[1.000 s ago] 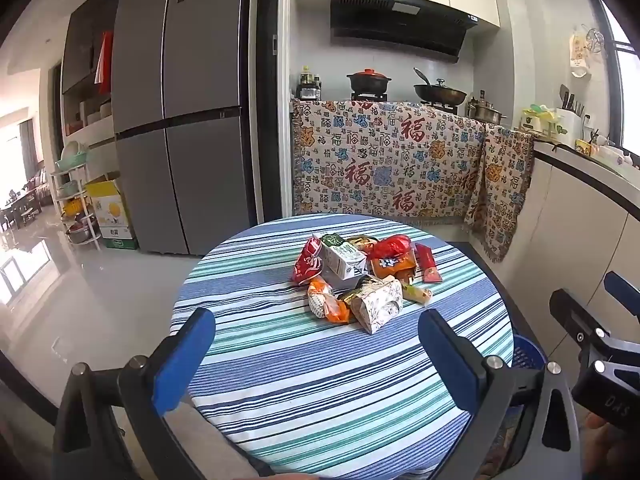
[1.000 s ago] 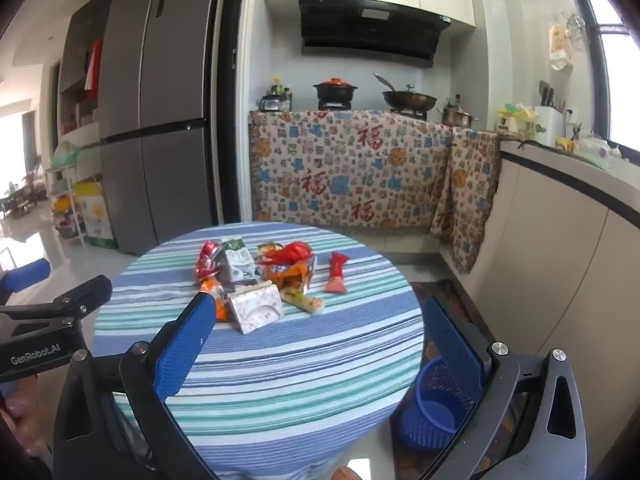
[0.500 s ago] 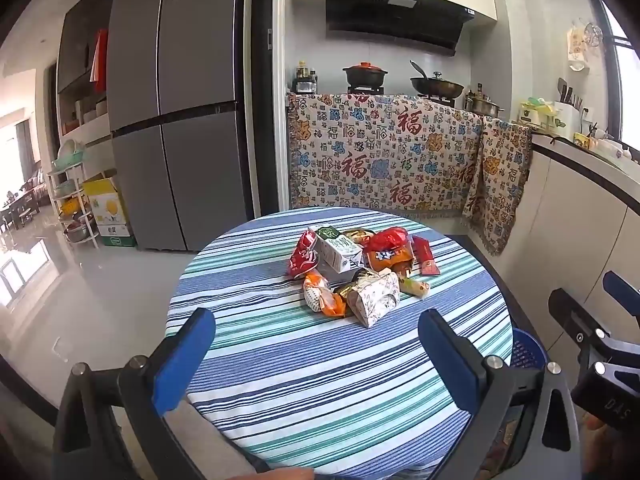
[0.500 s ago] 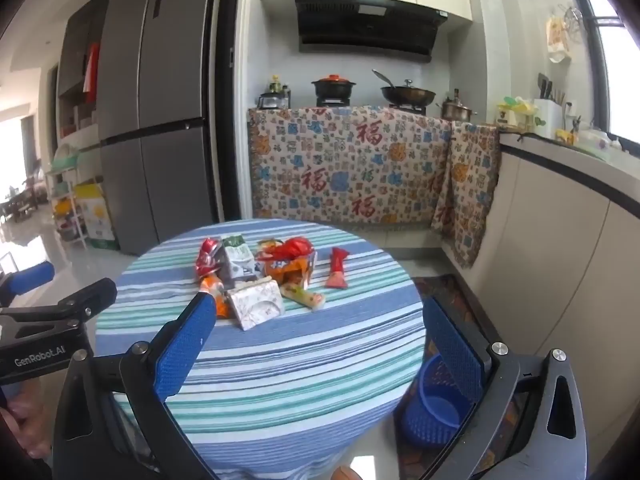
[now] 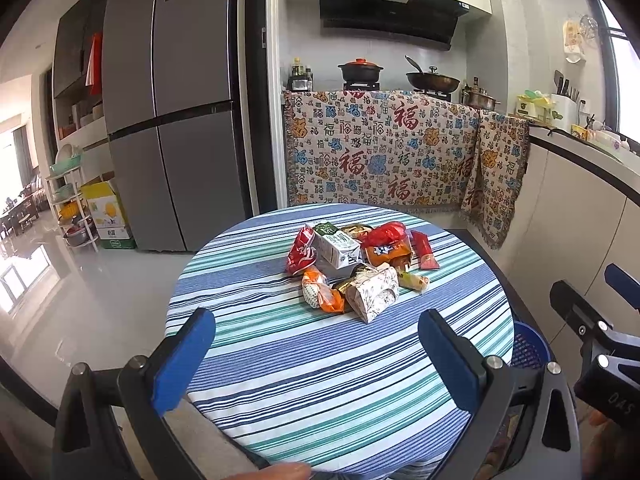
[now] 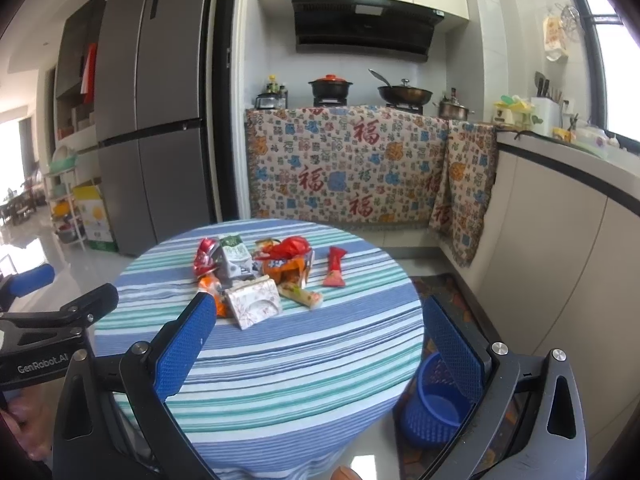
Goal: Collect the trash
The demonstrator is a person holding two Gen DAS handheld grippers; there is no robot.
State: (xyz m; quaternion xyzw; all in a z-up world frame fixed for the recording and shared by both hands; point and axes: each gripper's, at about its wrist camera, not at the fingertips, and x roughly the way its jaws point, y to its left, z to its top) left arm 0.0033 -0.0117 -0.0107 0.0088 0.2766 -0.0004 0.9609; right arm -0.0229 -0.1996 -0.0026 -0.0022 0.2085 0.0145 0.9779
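A heap of trash (image 5: 356, 268) lies mid-table on a round striped tablecloth (image 5: 320, 368): a white-green milk carton (image 5: 335, 245), red wrappers, an orange packet (image 5: 320, 290) and a patterned tissue box (image 5: 374, 292). The same heap (image 6: 260, 276) shows in the right wrist view, with a red sachet (image 6: 335, 267) lying apart to its right. A blue mesh bin (image 6: 434, 404) stands on the floor right of the table. My left gripper (image 5: 316, 360) and right gripper (image 6: 320, 342) both hover open and empty at the near table edge, short of the heap.
A grey fridge (image 5: 176, 120) stands back left, with a shelf rack and yellow box (image 5: 106, 216) beside it. A cloth-draped stove counter (image 5: 384, 148) with pots fills the back. A counter (image 6: 568, 208) runs along the right. Bare tiled floor (image 5: 80, 312) lies left.
Both cameras have eased slightly nearer to the table, so the heap appears a little larger. Both grippers stay open; nothing on the table moved.
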